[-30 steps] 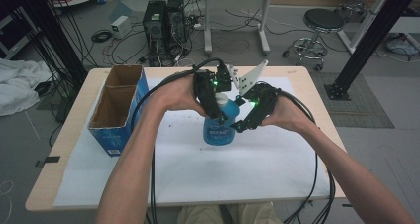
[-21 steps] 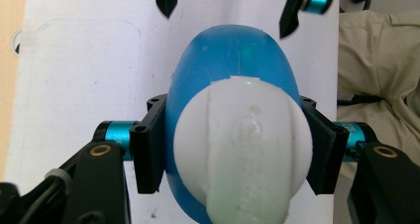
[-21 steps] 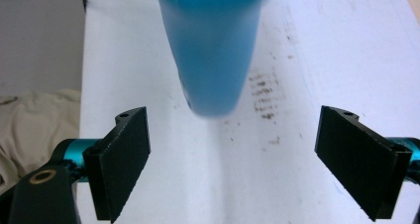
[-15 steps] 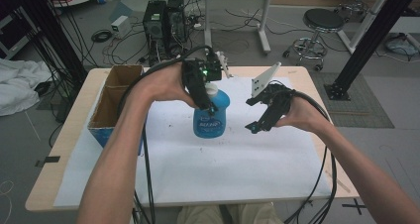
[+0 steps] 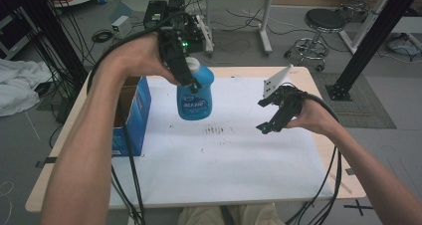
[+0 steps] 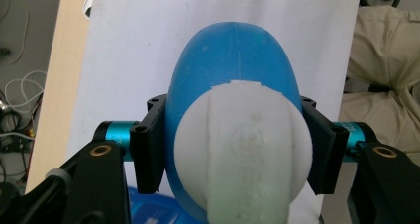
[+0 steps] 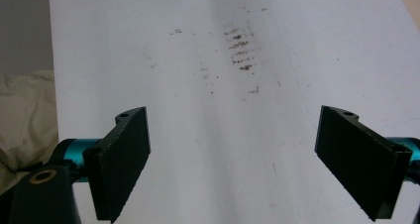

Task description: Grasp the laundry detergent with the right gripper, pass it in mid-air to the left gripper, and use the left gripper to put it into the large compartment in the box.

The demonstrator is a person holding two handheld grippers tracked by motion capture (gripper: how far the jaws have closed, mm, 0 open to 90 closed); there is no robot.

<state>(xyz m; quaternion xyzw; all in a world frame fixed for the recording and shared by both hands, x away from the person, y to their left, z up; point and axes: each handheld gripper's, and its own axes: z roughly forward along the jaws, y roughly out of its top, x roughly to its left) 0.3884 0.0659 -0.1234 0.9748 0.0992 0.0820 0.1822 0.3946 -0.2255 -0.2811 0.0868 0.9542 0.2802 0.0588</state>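
Since the earlier frames, the blue bottle [image 5: 195,96] has been lifted clear of the white sheet [image 5: 224,160] covering the wooden table [image 5: 321,83], and the right gripper [image 5: 266,116] has been drawn away, its jaws having just opened wide, with nothing between them. A grey floor with cables is seen beyond. A blue cardboard box [image 5: 133,116] stands at the table's left. The bottle is held clamped below its white cap [image 6: 242,149] by the left gripper [image 5: 186,78].

Blue cardboard box [image 5: 130,116] at table's [image 5: 318,80] left edge; stool [image 5: 321,28] beyond.
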